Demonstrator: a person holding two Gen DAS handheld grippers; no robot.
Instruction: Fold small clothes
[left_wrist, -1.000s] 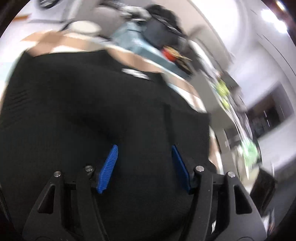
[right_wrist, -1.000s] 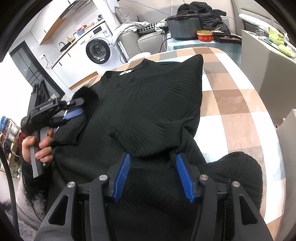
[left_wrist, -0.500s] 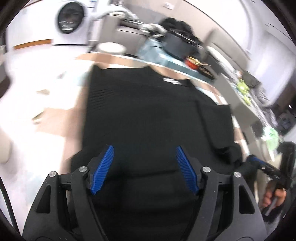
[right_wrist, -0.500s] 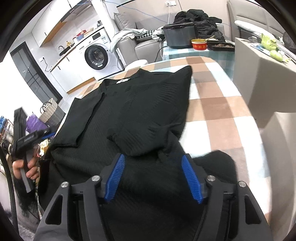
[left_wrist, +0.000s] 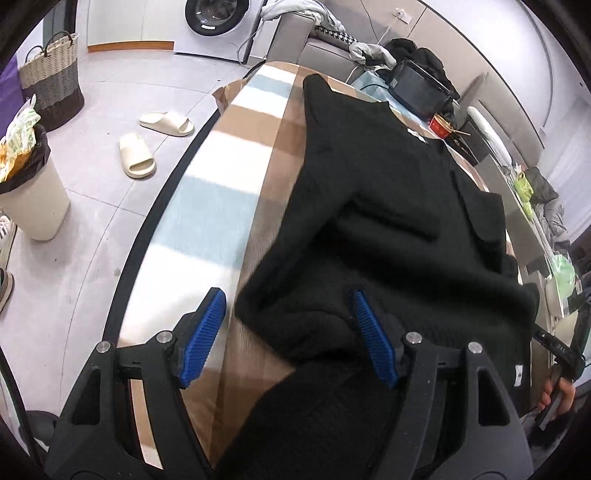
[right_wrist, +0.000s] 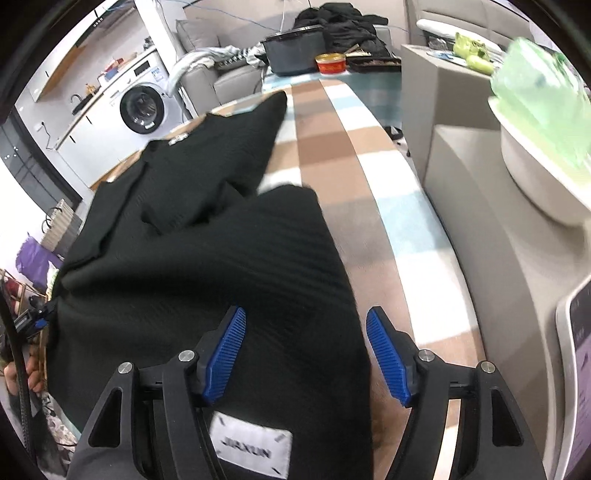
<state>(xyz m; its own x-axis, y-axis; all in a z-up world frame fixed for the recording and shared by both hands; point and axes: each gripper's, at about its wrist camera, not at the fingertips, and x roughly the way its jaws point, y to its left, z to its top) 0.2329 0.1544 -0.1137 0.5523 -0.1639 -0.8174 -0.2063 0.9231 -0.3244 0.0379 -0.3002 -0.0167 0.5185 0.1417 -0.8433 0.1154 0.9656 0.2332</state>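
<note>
Where the checked brown, white and pale-blue surface (left_wrist: 221, 192) fills both views, a black ribbed knit top (left_wrist: 388, 206) is seen spread across it, collar end away from the cameras, a sleeve folded over the body and the near hem bunched toward the cameras. Only the left wrist view takes in the grey tiled floor (left_wrist: 96, 110) beside the surface, along with a washing machine (left_wrist: 218, 22), a woven basket (left_wrist: 51, 77), a lined waste bin (left_wrist: 29, 192) and a pair of cream slippers (left_wrist: 147, 144). Only the right wrist view shows the beige cabinet (right_wrist: 480, 184) on the other side, with a white bowl (right_wrist: 535, 166) of green material on it. A dark cooker pot (right_wrist: 295, 51) and a red bowl (right_wrist: 331, 62) at the far end are seen most clearly there.

The left tongs (left_wrist: 290, 334) are seen released, having just been opening; they hang above the top's bunched lower left corner, one blue pad over bare surface and the other over the fabric, and nothing is pressed between them. The right tongs (right_wrist: 308, 356) have also just been opening and stand released over the top's right hem edge, fabric lying under the gap but not gripped. A white sewn label (right_wrist: 251, 443) is shown near the bottom of the right wrist view, partly hidden by the tongs' frame. Each view catches the opposite tongs and holding hand small at its edge.
</note>
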